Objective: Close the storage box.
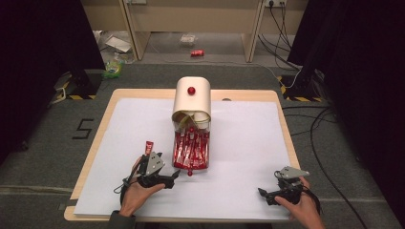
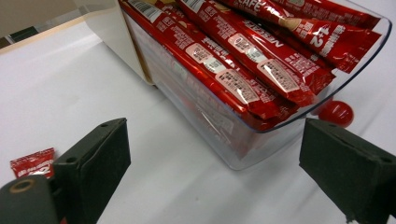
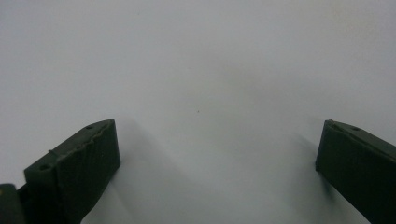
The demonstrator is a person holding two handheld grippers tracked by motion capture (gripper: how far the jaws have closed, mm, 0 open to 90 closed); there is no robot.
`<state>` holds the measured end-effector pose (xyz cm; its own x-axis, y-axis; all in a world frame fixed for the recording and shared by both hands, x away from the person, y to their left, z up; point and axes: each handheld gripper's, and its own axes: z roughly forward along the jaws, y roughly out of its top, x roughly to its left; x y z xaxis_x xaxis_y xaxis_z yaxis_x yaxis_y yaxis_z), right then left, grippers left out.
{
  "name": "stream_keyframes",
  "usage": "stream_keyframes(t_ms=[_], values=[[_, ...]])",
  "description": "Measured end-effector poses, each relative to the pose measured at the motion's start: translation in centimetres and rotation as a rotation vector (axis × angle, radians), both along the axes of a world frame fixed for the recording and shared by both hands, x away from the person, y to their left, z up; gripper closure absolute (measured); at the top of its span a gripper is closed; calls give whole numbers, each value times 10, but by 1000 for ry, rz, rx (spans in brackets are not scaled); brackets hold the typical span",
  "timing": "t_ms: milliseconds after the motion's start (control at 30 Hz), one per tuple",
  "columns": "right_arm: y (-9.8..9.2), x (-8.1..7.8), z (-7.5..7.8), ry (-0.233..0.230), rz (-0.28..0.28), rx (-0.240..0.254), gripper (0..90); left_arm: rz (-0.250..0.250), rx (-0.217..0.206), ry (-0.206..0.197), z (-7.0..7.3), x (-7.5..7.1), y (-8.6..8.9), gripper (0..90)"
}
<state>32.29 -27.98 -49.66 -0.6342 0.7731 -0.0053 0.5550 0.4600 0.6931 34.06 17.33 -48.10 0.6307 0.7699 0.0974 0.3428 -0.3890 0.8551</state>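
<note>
A cream box (image 1: 192, 98) with a red knob on top stands at the table's middle. Its clear drawer (image 1: 206, 164) is pulled out toward me and holds several red sachet sticks (image 1: 191, 149); in the left gripper view the red sachet sticks (image 2: 243, 70) lie stacked in the clear drawer (image 2: 275, 128). The drawer's red knob (image 2: 337, 113) shows just past its front wall. My left gripper (image 1: 175, 175) (image 2: 212, 130) stands open just short of the drawer's front corner, nothing between its jaws. A loose red sachet (image 1: 149, 146) (image 2: 31, 161) lies left of it. My right gripper (image 1: 261, 192) (image 3: 217, 128) stands open over bare paper.
A white sheet (image 1: 248, 138) covers the wooden table (image 1: 282, 102). Beyond the table's far edge the floor holds a red can (image 1: 197, 53), cables (image 1: 279, 28) and scattered packaging. Dark curtains hang at both sides.
</note>
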Motion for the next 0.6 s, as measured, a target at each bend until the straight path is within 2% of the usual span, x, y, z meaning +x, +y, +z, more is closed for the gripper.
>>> stream_keyframes(t_ms=[200, 400, 500, 567, 600], values=[[0, 0, 0, 0, 1, 0, 3, 10, -4, -13, 1, 1, -6, 74], [0, 0, 0, 0, 0, 0, 3, 32, -45, -14, 1, 6, -6, 76], [0, 0, 0, 1, -1, 0, 3, 36, -42, -18, 1, 6, -7, 76], [0, 0, 0, 1, 0, 0, 3, 45, -45, -24, 1, 7, -8, 76], [0, 0, 0, 0, 0, -1, 3, 64, -54, -35, 2, 9, -9, 77]])
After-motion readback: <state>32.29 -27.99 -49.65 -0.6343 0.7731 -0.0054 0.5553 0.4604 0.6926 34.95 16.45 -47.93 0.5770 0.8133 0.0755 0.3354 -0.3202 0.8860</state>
